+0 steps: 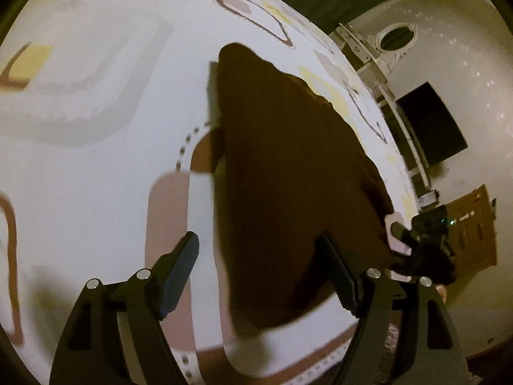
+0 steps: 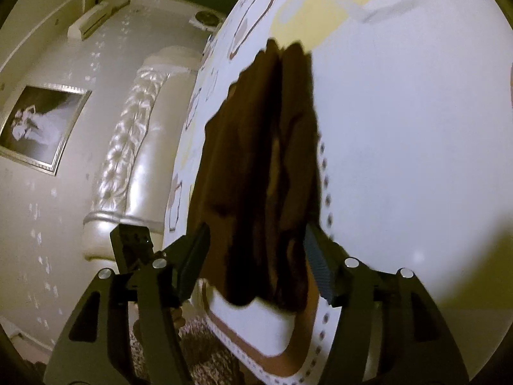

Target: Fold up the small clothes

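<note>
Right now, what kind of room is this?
Most likely a bedroom: the brown garment lies on a patterned bedsheet, with a padded headboard and a framed photo on the wall.

We saw the right tongs (image 2: 256,263) spread apart, a folded brown garment (image 2: 263,173) lying between them on the patterned bed (image 2: 416,128), a framed picture (image 2: 41,128) on the wall.
</note>
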A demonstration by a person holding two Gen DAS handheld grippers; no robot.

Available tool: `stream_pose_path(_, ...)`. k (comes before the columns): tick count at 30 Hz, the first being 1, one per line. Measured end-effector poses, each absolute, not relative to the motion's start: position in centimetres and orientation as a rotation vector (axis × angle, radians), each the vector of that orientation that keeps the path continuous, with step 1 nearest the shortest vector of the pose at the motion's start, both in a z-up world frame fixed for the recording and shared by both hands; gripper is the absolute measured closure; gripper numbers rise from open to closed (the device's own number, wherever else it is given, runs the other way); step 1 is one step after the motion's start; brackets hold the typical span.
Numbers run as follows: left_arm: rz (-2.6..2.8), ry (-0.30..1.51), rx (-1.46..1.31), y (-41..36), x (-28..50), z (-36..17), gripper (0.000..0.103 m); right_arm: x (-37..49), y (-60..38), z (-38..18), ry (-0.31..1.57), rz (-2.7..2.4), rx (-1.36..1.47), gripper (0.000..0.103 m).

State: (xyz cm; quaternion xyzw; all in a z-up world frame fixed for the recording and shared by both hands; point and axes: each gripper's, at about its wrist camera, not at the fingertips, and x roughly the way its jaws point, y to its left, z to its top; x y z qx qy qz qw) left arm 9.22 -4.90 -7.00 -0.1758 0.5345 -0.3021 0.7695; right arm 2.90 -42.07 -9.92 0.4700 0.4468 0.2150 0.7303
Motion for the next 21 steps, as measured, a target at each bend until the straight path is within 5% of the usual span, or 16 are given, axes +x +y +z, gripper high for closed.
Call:
stream_pose_path(7, -0.591, 1.134, -0.343, -6.5, 7.9, -6.7, 0.03, 2.4, -40.2, -9.9, 0.987, 0.485, 1.037, 0.04)
stream_pose_path(12, -0.57, 1.127, -0.285, -7.7, 7.5, -6.7, 0.057, 2.7, -39.7, -10.4, 1.029, 0.466, 1.01, 0.07)
stream_pose_path(21, -0.54, 1.122, -0.276, -7.5, 7.0, -6.5, 0.064, 1.7, -39.7, -10.4, 1.007, 0.438, 1.028, 0.083)
